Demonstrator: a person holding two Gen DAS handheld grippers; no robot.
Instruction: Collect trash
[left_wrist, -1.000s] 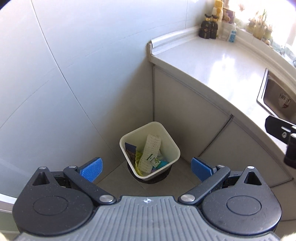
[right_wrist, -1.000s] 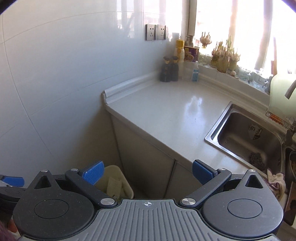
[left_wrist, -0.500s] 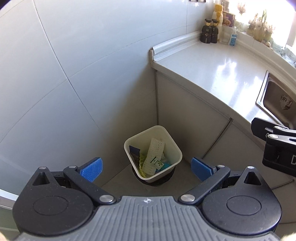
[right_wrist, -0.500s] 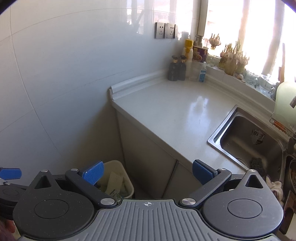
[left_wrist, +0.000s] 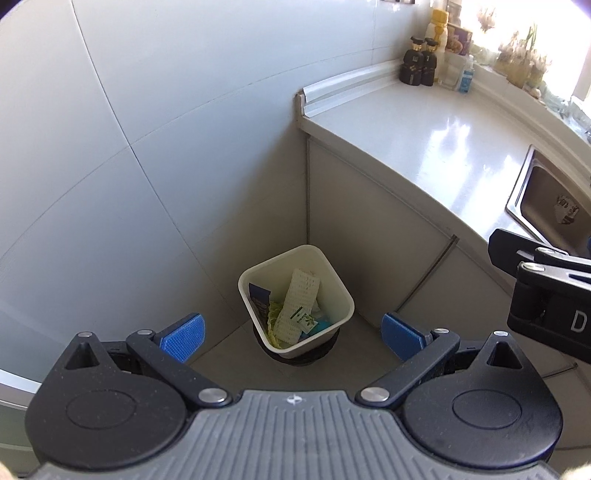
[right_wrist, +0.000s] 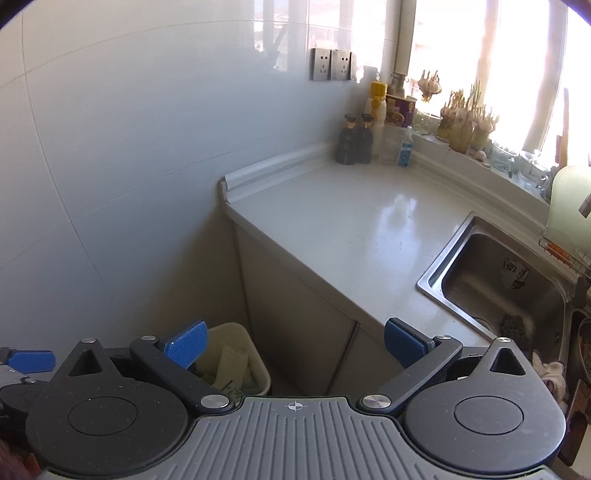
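Note:
A cream trash bin (left_wrist: 334, 282) stands on the floor in the corner between the tiled wall and the cabinet. It holds a white foam net (left_wrist: 297, 304), green scraps and a dark blue packet. My left gripper (left_wrist: 291, 334) is open and empty, high above the bin. My right gripper (right_wrist: 293, 341) is open and empty, above the cabinet front beside the counter edge; the bin (right_wrist: 255, 360) shows low left in its view. The right gripper's body (left_wrist: 546, 291) shows at the right edge of the left wrist view.
A white countertop (right_wrist: 351, 229) runs to a steel sink (right_wrist: 509, 291) at the right. Dark bottles (right_wrist: 354, 140), a yellow-capped bottle and jars stand at the counter's back corner. Garlic and plants line the windowsill (right_wrist: 465, 122). Grey cabinet doors (left_wrist: 369, 229) stand behind the bin.
Both grippers have risen and drawn back a little; the bin looks smaller and further off. The right gripper has come further into the left wrist view. Both jaws stay open.

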